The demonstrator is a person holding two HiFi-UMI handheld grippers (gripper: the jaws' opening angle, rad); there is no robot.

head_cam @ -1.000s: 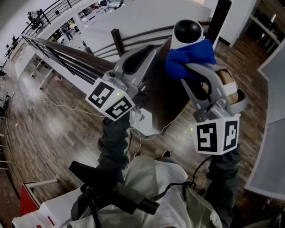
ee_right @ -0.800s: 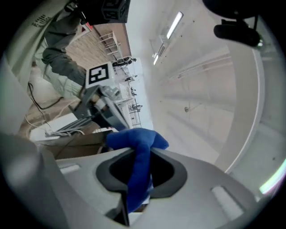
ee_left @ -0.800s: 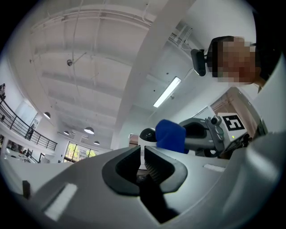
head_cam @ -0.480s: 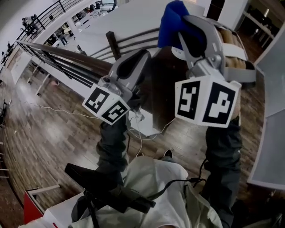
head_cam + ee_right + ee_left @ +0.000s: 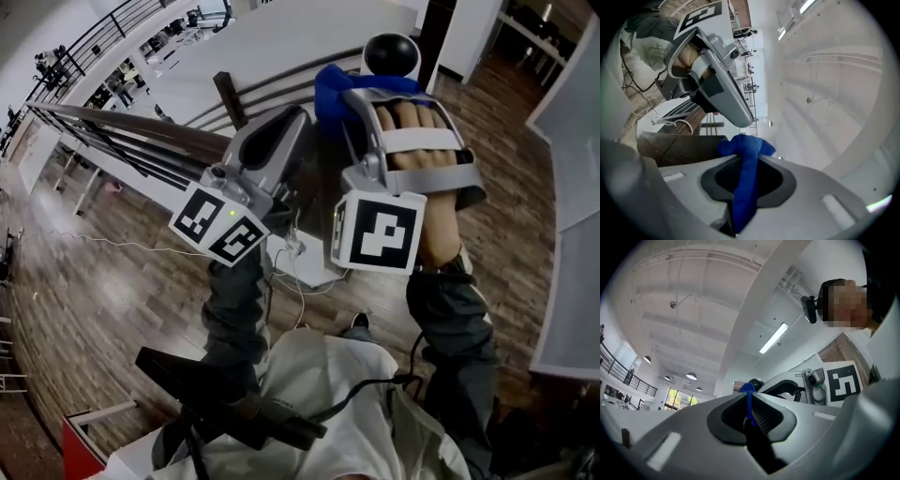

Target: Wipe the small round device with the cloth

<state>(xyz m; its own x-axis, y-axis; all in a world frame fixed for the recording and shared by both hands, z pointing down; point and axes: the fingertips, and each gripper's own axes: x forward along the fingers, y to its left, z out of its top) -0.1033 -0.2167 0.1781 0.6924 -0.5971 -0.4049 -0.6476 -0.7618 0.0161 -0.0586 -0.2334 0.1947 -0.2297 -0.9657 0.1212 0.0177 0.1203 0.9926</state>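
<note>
The small round device point(image 5: 392, 52), a black dome on a white body, shows at the top of the head view. Just below and left of it is the blue cloth point(image 5: 328, 86), bunched in my right gripper point(image 5: 345, 94), which is shut on it. In the right gripper view the cloth point(image 5: 745, 152) sticks out between the jaws. My left gripper point(image 5: 289, 120) is lower left of the device with its jaws together and nothing between them. In the left gripper view, that gripper point(image 5: 749, 401) points at the cloth point(image 5: 747, 388) and the dome point(image 5: 756, 381). Whether the cloth touches the device is hidden.
A dark tabletop point(image 5: 319, 202) lies under both grippers, with white cables point(image 5: 291, 248) hanging off its near edge. Dark railings point(image 5: 141, 127) run at left above a wooden floor point(image 5: 84, 272). A black tripod-like stand point(image 5: 216, 403) sits near the person's lap.
My right gripper, which had lifted the cloth over the device half a second ago, has come down and left, and the black dome shows again. The left gripper has barely moved.
</note>
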